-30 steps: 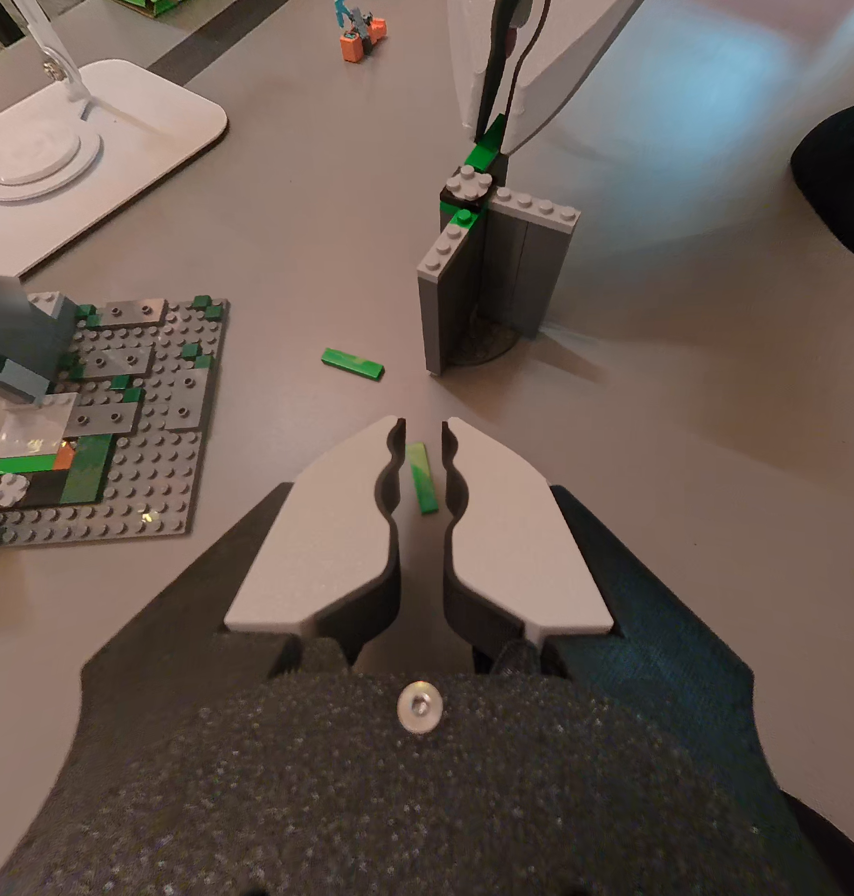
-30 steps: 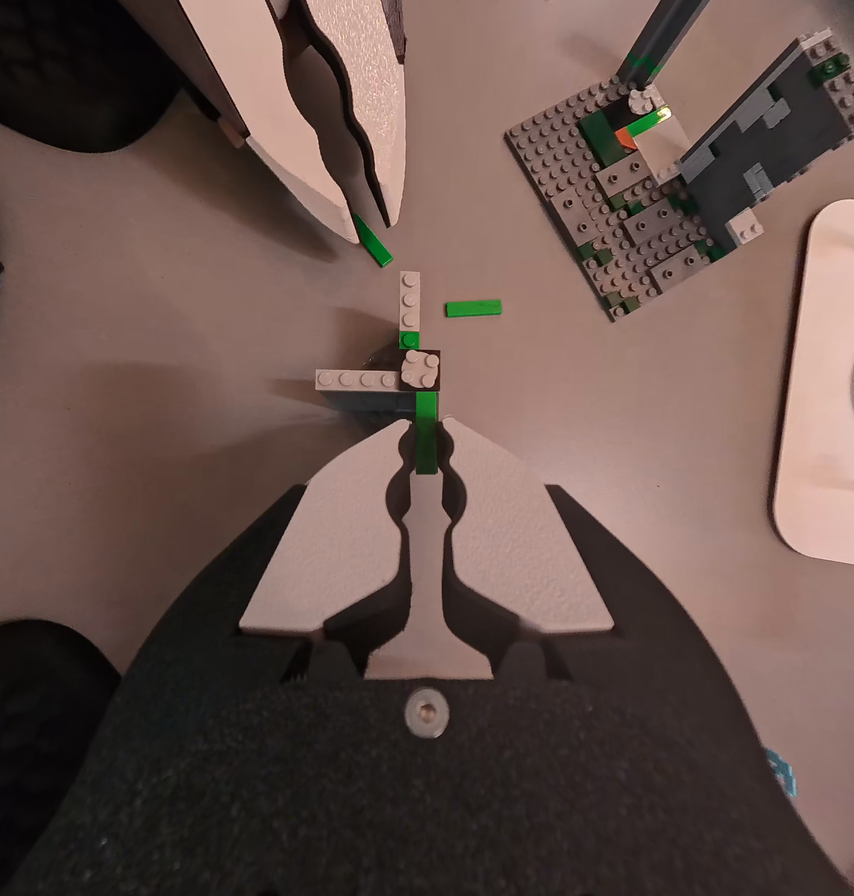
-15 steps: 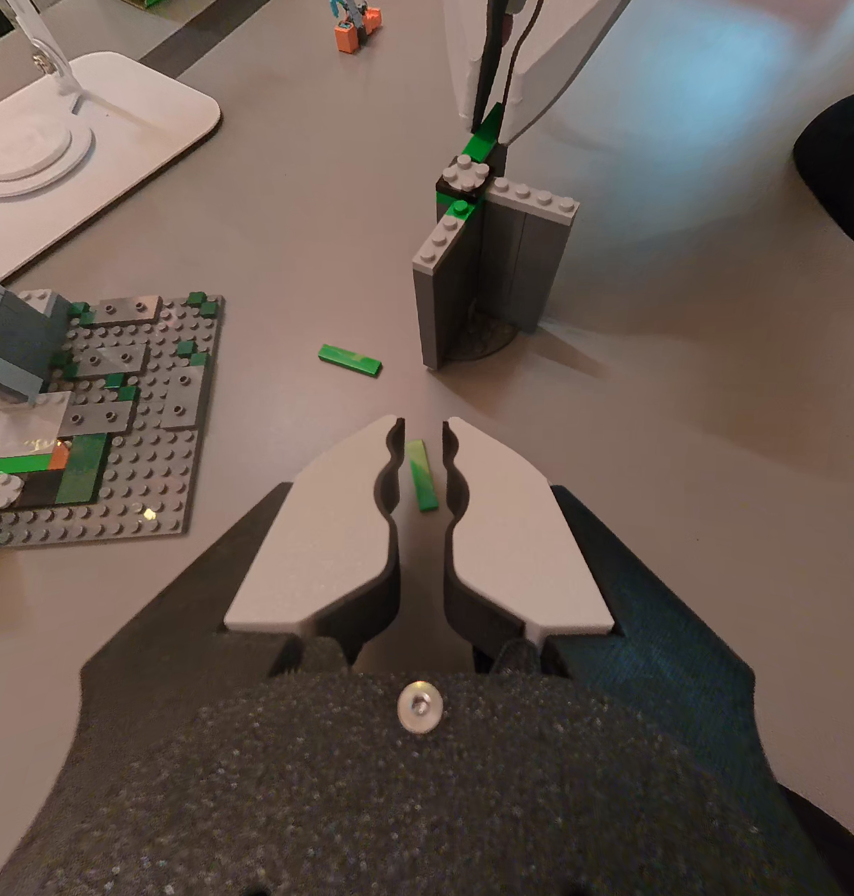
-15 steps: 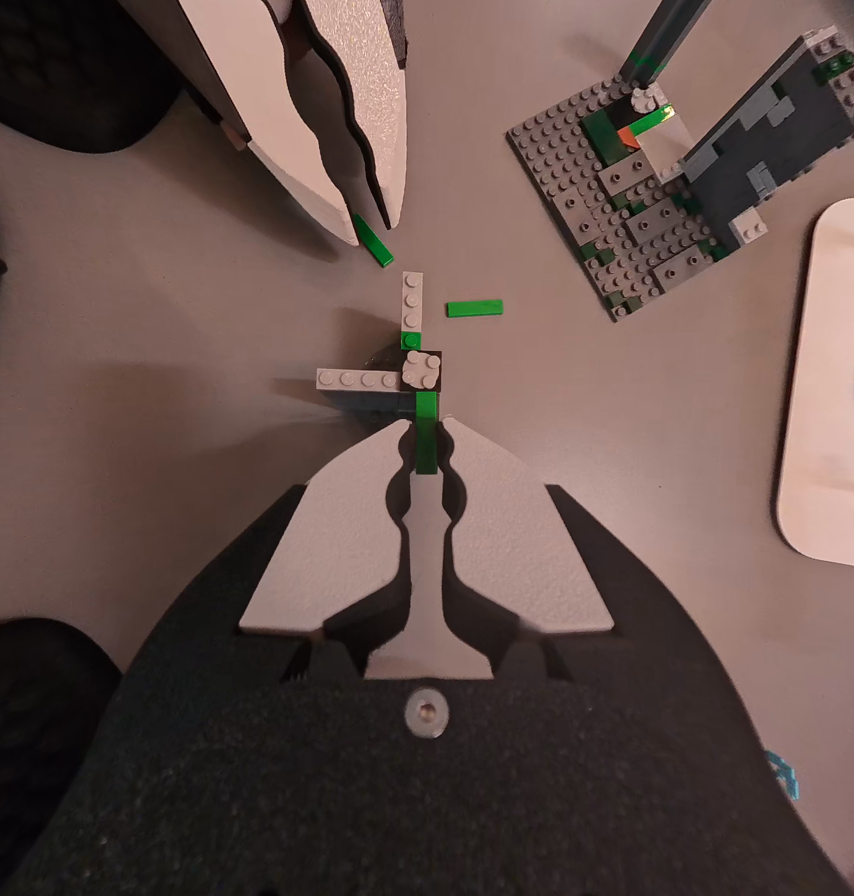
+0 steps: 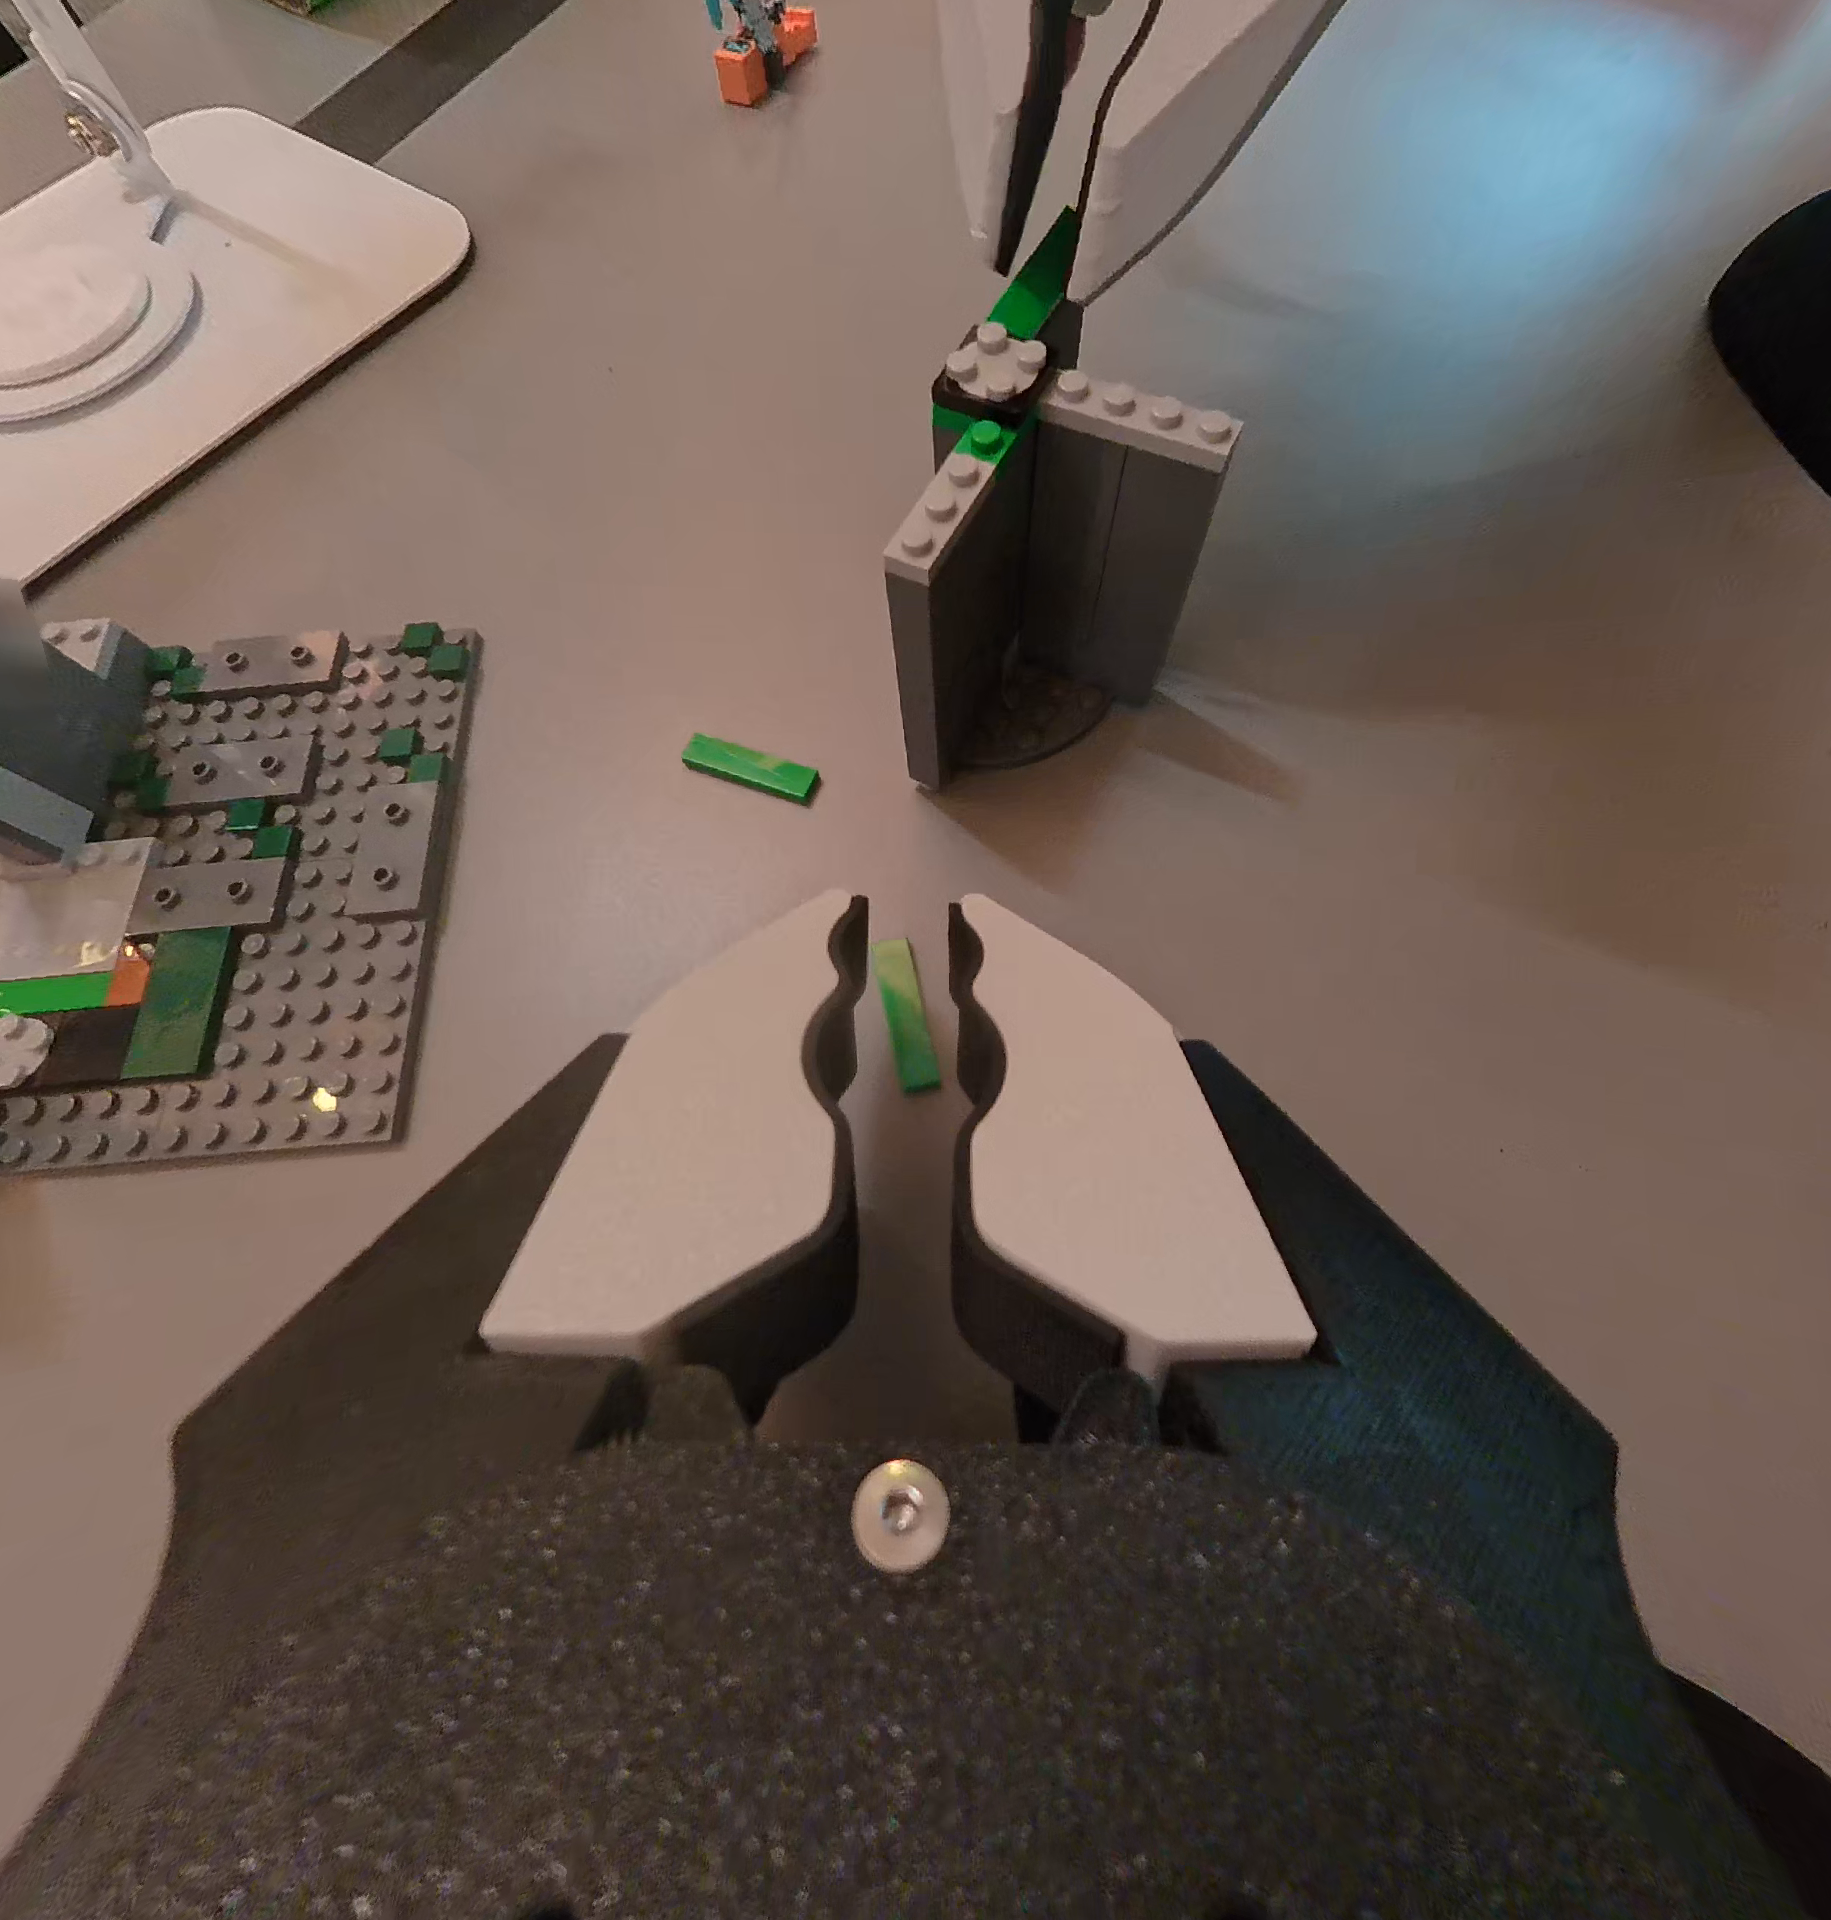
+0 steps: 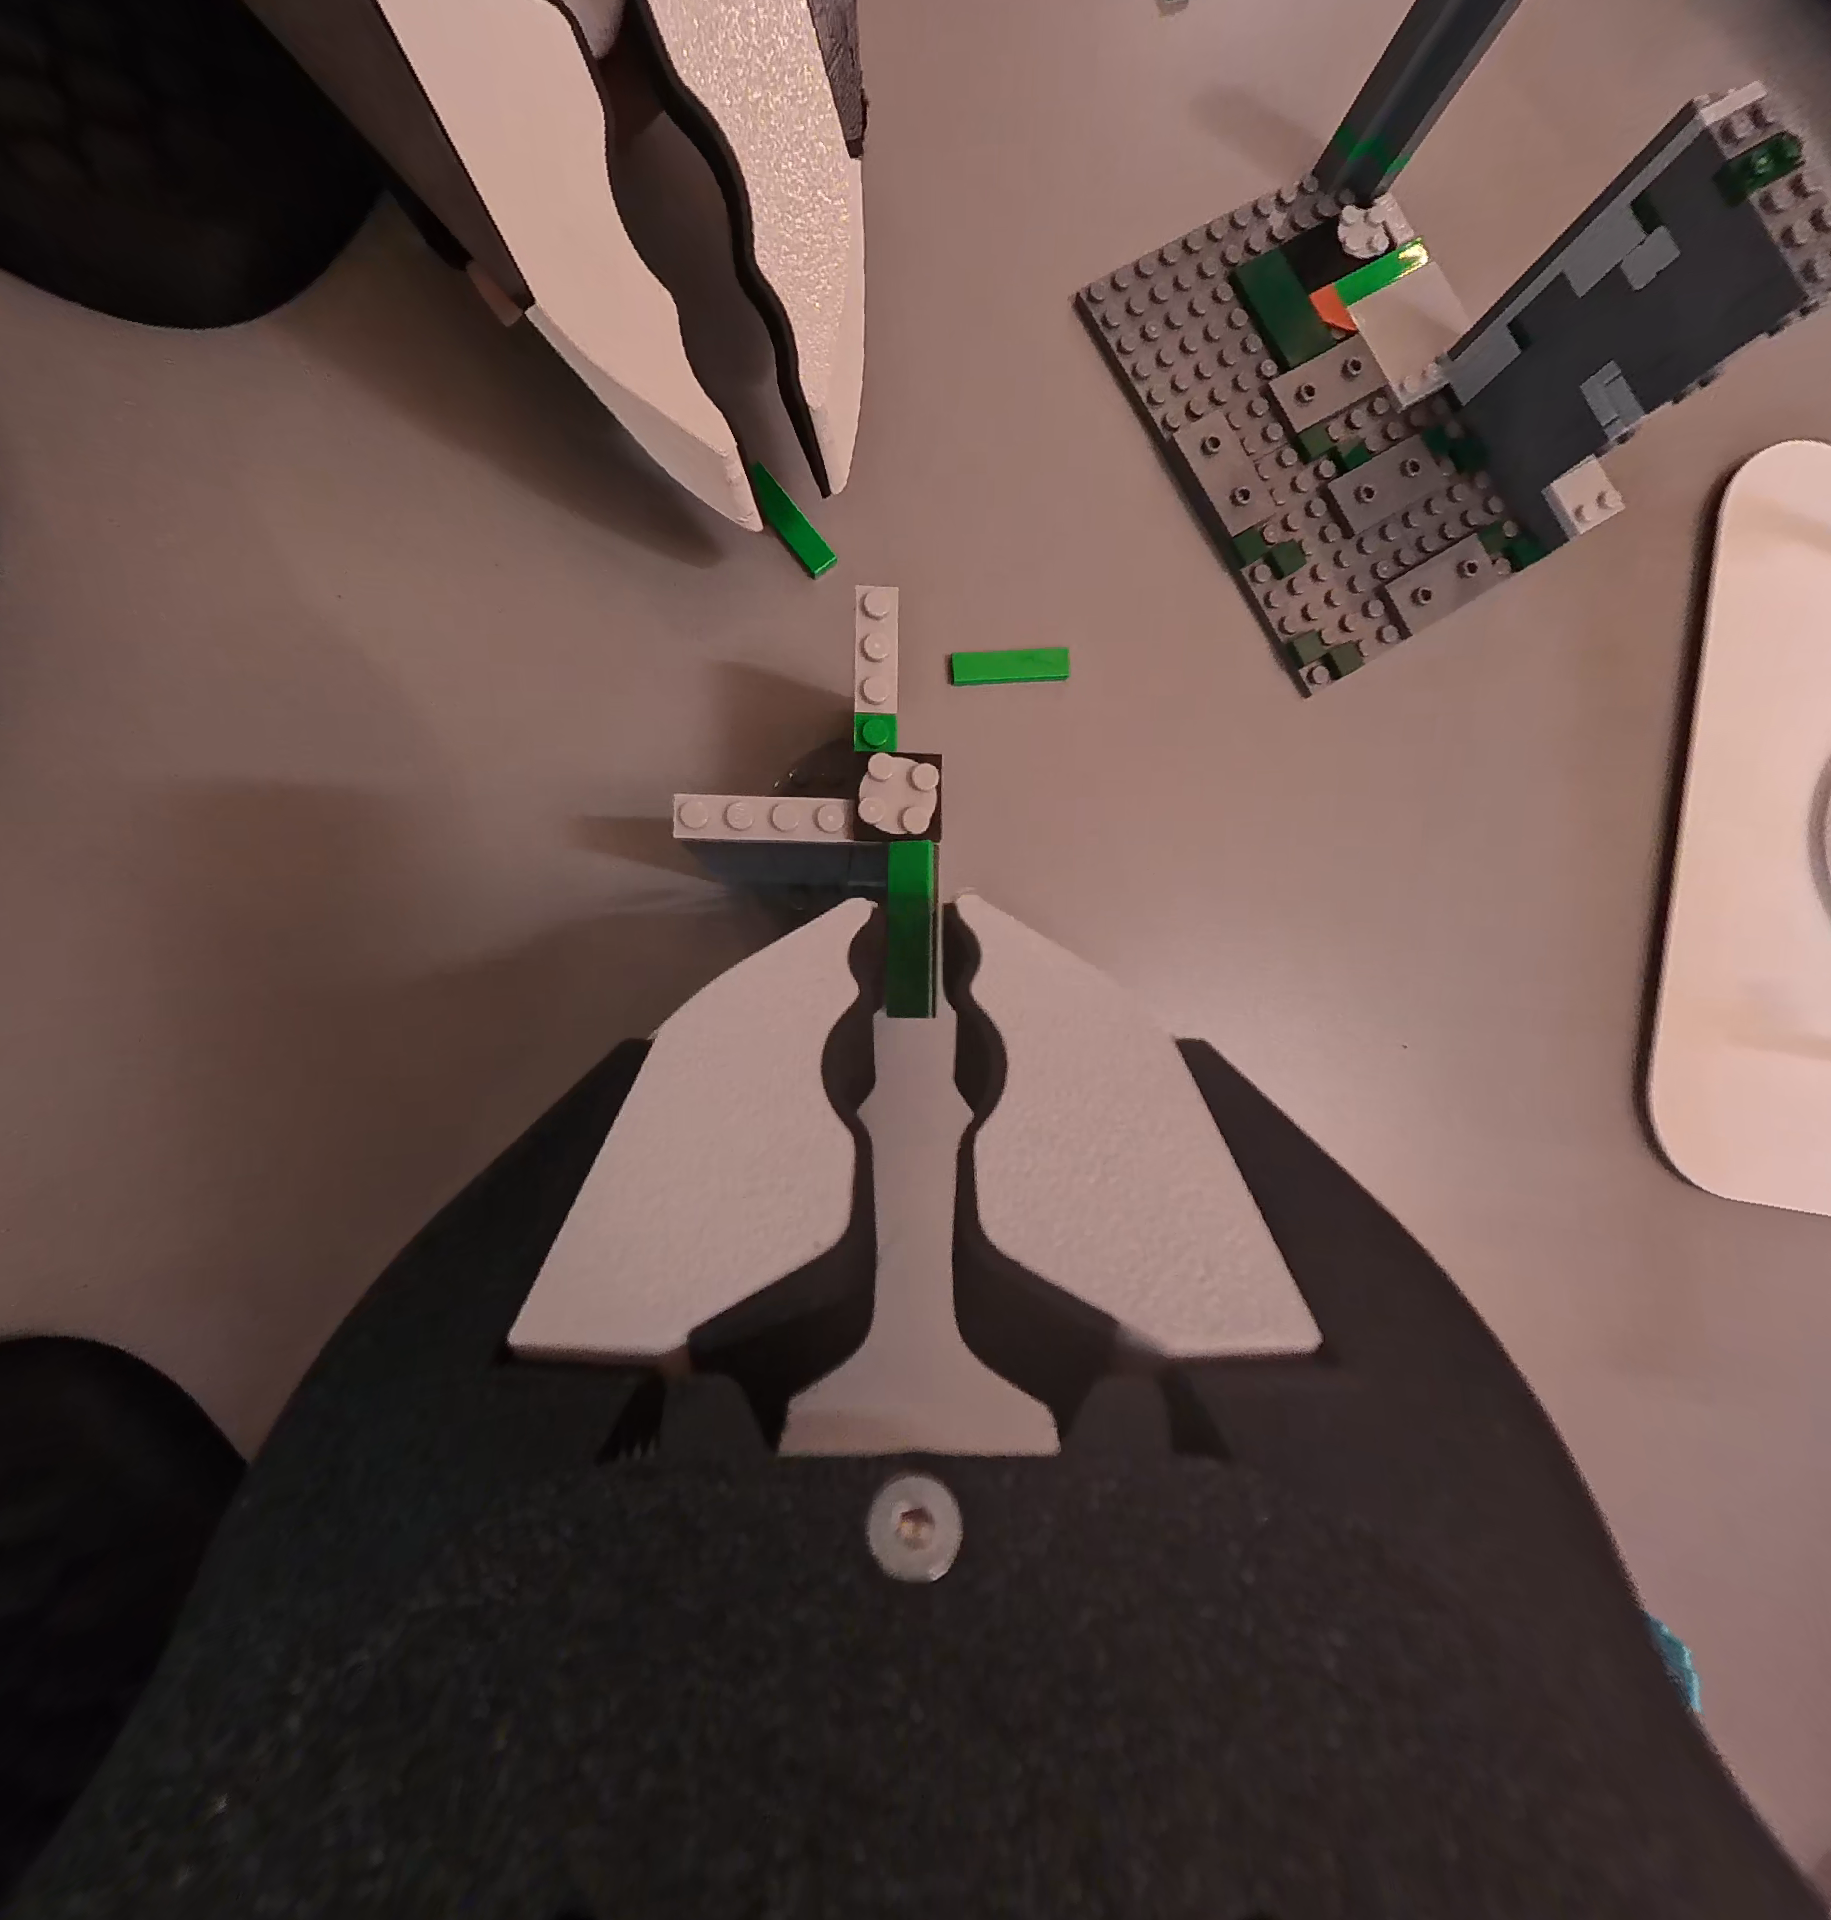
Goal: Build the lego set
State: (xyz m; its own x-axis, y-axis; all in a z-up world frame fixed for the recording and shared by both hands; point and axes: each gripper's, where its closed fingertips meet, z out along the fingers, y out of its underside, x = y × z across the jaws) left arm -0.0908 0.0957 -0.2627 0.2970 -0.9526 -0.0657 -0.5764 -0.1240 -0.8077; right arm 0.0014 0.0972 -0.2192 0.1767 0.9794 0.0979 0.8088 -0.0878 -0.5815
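My left gripper is shut on a green flat tile and holds it above the table; it also shows in the right wrist view. My right gripper is shut on another green tile, whose far end rests against the black corner top of a small grey corner-wall build. That build stands upright, with the right gripper above it. A third green tile lies loose on the table.
A grey studded baseplate with green and grey plates and a dark grey wall lies to one side. A white stand base sits beyond it. A small orange and blue figure stands far off. My hands' fingertips stand some 11 cm from each other.
Almost nothing. The left gripper has drifted very slightly with its tile. The right gripper still holds its tile at the corner build's top.
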